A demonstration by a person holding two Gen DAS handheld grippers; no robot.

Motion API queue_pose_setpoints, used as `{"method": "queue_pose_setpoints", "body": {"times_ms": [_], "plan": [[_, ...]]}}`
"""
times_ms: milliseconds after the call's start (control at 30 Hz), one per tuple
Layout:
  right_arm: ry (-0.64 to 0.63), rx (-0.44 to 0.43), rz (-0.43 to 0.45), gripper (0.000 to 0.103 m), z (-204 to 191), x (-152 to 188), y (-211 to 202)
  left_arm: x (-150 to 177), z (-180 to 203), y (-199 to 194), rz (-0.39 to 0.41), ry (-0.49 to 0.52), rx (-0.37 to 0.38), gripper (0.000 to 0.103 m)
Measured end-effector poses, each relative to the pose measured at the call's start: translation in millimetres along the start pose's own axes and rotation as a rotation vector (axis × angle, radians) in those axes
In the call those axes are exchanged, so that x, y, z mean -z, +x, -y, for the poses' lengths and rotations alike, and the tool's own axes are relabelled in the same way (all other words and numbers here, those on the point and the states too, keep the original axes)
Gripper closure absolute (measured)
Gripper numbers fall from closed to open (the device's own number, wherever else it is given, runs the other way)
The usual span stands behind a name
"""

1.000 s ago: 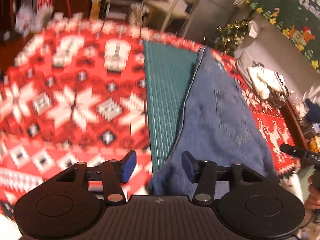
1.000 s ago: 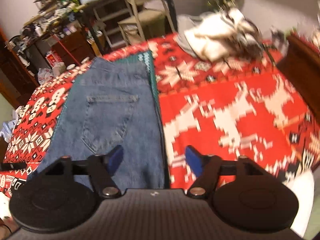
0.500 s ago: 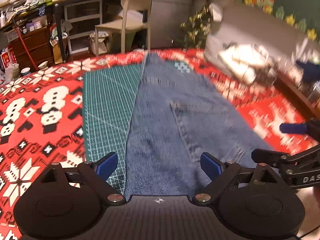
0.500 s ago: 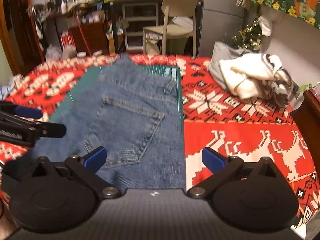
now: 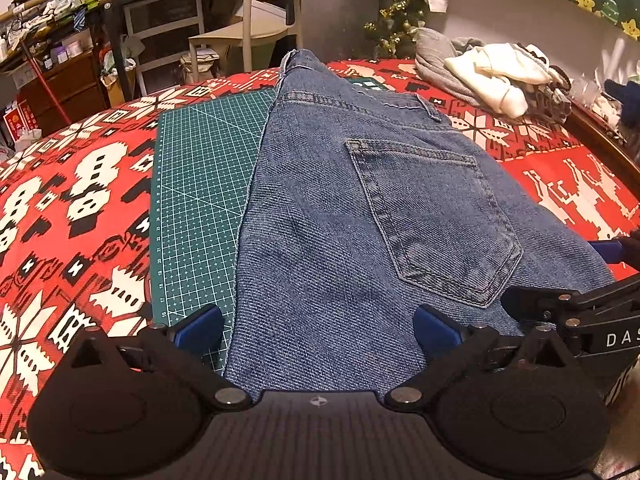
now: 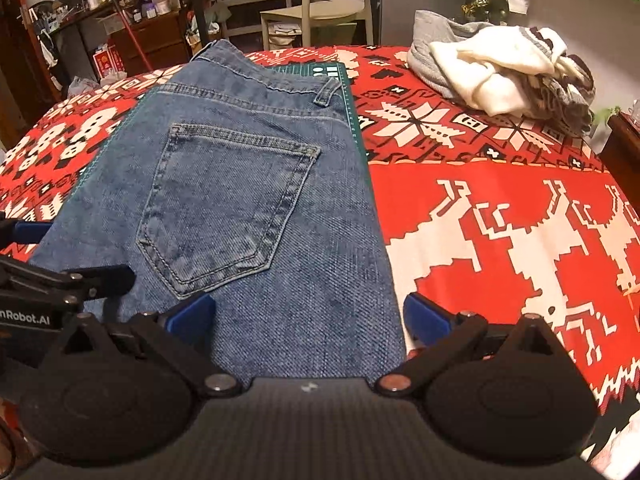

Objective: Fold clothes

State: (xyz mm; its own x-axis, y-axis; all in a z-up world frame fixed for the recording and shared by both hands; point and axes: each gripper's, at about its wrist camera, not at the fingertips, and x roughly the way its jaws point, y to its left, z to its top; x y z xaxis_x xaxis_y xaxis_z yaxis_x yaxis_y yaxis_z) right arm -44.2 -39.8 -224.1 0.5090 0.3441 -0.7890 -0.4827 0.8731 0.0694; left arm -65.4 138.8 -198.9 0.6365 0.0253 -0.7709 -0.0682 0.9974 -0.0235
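Note:
Folded blue jeans (image 5: 340,200) lie flat, back pocket up, on a green cutting mat (image 5: 200,180). My left gripper (image 5: 316,328) hovers over the near end of the denim. Its jaws are opening wide; the cloth lies under the gap, and the blue pads (image 5: 200,326) do not press on it. My right gripper (image 6: 308,316) stands open over the same near end of the jeans (image 6: 240,168), straddling their right edge, with nothing pinched. Each gripper shows at the edge of the other's view: the right gripper (image 5: 600,280), the left gripper (image 6: 40,264).
A red and white patterned cloth (image 6: 500,220) covers the table. A pile of white and grey clothes (image 6: 500,68) sits at the far right. A pale chair (image 5: 256,20) and cluttered shelves stand behind the table. The mat (image 6: 352,92) shows along the jeans' right side.
Both grippers' jaws have spread much wider. Both views have swung to face the jeans squarely and dropped closer to the near end of the denim.

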Motion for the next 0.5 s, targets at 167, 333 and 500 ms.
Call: {"method": "queue_pose_setpoints", "body": {"times_ms": [167, 333, 500], "plan": [[0.018, 0.011, 0.001, 0.001, -1.4, 0.1, -1.2, 1.7, 2.8, 0.6, 0.014, -0.001, -0.010, 0.000], [0.036, 0.033, 0.024, 0.001, -4.7, 3.7, -3.2, 4.3, 3.1, 1.0, 0.032, -0.003, -0.012, 0.000], [0.018, 0.011, 0.019, 0.001, -1.6, 2.6, -3.2, 2.4, 2.8, 1.1, 0.022, -0.006, -0.011, 0.000]]}}
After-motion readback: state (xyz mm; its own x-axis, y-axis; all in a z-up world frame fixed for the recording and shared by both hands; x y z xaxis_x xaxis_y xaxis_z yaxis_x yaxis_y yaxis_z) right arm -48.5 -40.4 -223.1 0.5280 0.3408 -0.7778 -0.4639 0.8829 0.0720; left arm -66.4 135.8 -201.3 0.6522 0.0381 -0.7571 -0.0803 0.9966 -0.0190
